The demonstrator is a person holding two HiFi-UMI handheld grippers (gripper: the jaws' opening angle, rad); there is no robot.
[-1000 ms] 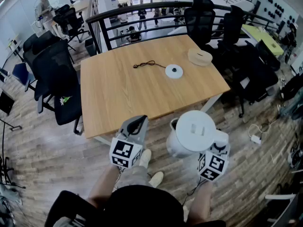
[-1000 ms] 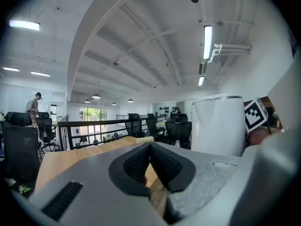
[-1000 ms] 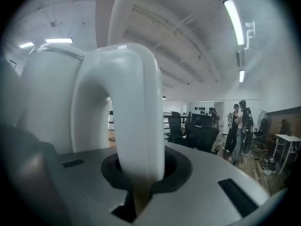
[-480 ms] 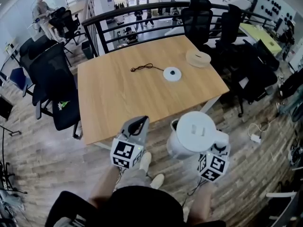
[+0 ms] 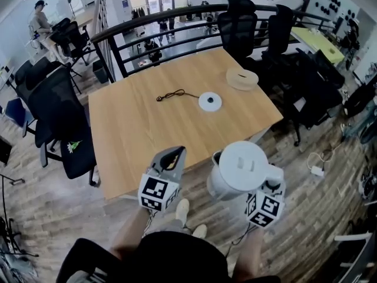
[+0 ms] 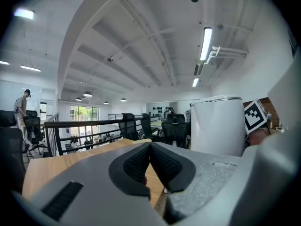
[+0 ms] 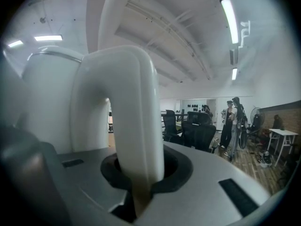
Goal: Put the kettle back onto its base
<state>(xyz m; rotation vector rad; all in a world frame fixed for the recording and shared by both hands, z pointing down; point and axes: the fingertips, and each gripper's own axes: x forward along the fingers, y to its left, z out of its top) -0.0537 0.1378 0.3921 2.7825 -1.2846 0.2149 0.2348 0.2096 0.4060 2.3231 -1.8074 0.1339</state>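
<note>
The right gripper [image 7: 141,175] has its jaws clamped on the curved handle [image 7: 136,117] of the white plastic kettle [image 5: 238,171], whose body is just beyond them. The left gripper [image 6: 150,160] has its jaws pressed together on nothing. The kettle is to their right. Far ahead of both, the round white base [image 5: 210,101] lies on the light wooden table [image 5: 135,134].

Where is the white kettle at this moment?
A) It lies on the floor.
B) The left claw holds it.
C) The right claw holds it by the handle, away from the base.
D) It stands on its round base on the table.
C: the right claw is shut on the handle of the kettle, while the base lies bare on the table.
</note>
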